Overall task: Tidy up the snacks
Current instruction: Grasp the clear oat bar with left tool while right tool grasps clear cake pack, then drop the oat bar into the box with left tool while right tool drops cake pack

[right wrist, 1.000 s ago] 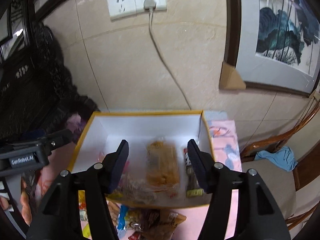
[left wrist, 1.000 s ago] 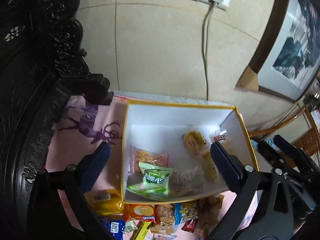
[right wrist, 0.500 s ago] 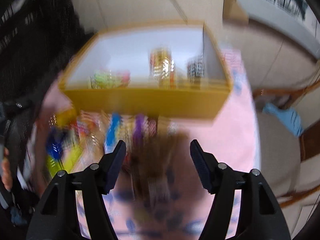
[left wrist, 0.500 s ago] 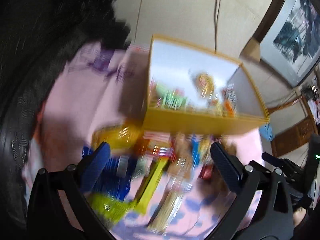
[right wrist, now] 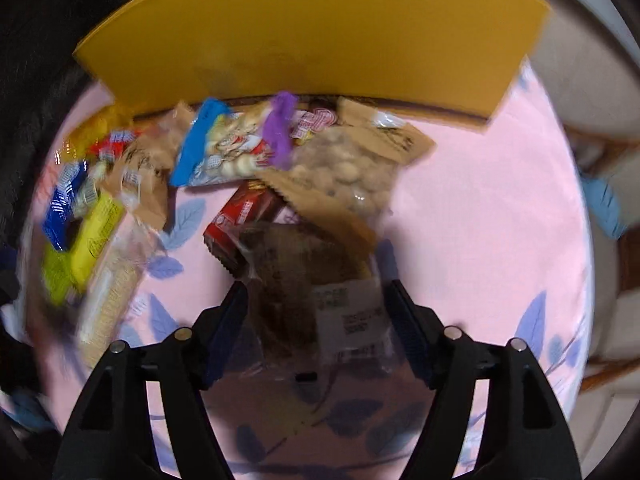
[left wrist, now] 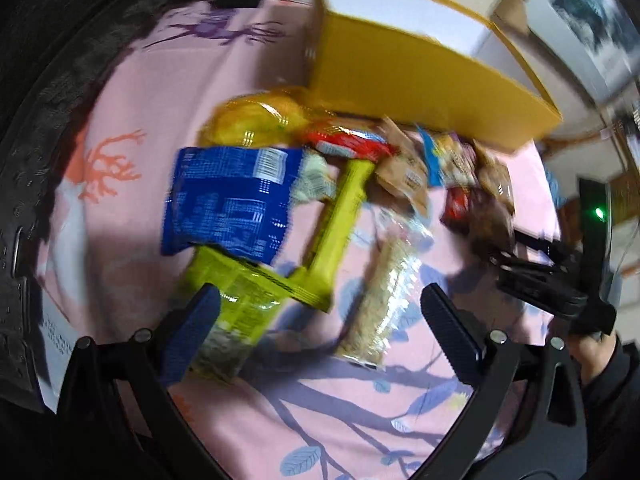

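Both tools have swung down from looking into the box (right wrist: pixel 312 40) to looking at the loose snacks on the tabletop (right wrist: pixel 480 208) in front of it. A second ago each view showed the box's white inside with a few packets already in it. Now only its yellow front wall shows, and the unsorted pile fills the middle of both views. I read this as one drop-off finished and the next pick beginning.

The right tool (right wrist: pixel 316 320) has nothing clenched. Its jaws are opening, and they straddle the brown packet (right wrist: pixel 304 280), the pile's nearest piece on the side away from the box. Its label end lies between the fingers, but the pads do not seem to press it. This is probably the next thing to go.

The left tool (left wrist: pixel 320 320) is spread wide and empty over the pile's left part. The green packet (left wrist: pixel 240 296) lies just inside its left finger, and the clear cracker sleeve (left wrist: pixel 384 300) lies between the fingers. The blue bag (left wrist: pixel 228 204) and the yellow bag (left wrist: pixel 256 120) lie farther toward the box, with the yellow bag close to its front wall.

Many packets remain outside the box, overlapping one another, so most of the sorting is still ahead. Both views are smeared, so fine contact is hard to judge.
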### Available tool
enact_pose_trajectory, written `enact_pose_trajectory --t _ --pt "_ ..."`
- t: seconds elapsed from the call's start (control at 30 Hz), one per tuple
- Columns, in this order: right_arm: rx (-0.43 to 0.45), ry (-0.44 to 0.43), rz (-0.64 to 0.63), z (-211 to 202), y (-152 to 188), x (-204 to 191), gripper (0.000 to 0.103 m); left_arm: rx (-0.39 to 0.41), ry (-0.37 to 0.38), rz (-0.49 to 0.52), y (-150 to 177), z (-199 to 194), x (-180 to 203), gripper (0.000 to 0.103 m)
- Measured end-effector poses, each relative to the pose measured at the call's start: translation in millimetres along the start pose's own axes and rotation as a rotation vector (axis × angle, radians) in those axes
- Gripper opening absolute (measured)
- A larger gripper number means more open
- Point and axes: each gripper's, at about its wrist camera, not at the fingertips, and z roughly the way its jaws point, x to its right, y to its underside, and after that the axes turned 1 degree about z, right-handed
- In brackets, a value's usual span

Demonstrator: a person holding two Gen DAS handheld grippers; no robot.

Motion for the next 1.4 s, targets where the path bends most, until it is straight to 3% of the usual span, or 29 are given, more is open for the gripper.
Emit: enact_pose_trajectory --t 0.03,0.13,0.3,0.47,0.7,0.8,0.9,1.0,1.03,1.23,1.4 --pt "0.014 0.030 -0.038 0.5 3.5 -6.7 0.068 -0.011 -0.001 0.024 1.6 2.4 7.2 0.101" --pt "0.037 0.001 -0.038 -5.3 11.5 -5.9 0.056 -0.047 -0.006 0.121 10.0 15.9 32.3 0.101" --pt "0.024 -0.034 -0.016 -14.1 34.0 -0.5 0.056 -0.068 -0.022 0.247 16.7 36.9 62.6 0.101" --pt "0.036 -0.009 -0.031 -19.3 54.0 -6.5 0.056 -0.104 -0.047 0.243 14.7 66.5 64.2 0.101" --pt "0.049 0.021 -0.017 -15.3 54.0 -15.8 0.062 0.014 -0.092 0.304 25.0 73.2 65.4 0.101" --pt "0.053 0.020 -0.010 -19.5 52.5 -11.3 0.061 0.050 -0.101 0.327 33.0 69.3 66.5 0.089" --pt "0.067 0.027 -0.017 -20.5 55.4 -12.2 0.061 0.059 -0.049 0.338 40.8 62.8 71.2 0.058" --pt "0.069 0.028 -0.021 -19.7 57.9 -11.9 0.060 0.061 -0.033 0.354 45.4 62.2 78.3 0.040" --pt "0.070 0.028 -0.023 -19.8 58.4 -12.0 0.060 0.060 -0.033 0.351 44.0 61.7 80.9 0.030" --pt "0.072 0.028 -0.028 -19.2 59.2 -12.1 0.060 0.028 0.012 0.270 40.9 55.9 65.3 0.029" --pt "0.070 0.034 -0.036 -19.7 60.4 -14.1 0.061 0.034 0.005 0.275 39.7 59.2 63.4 0.030"
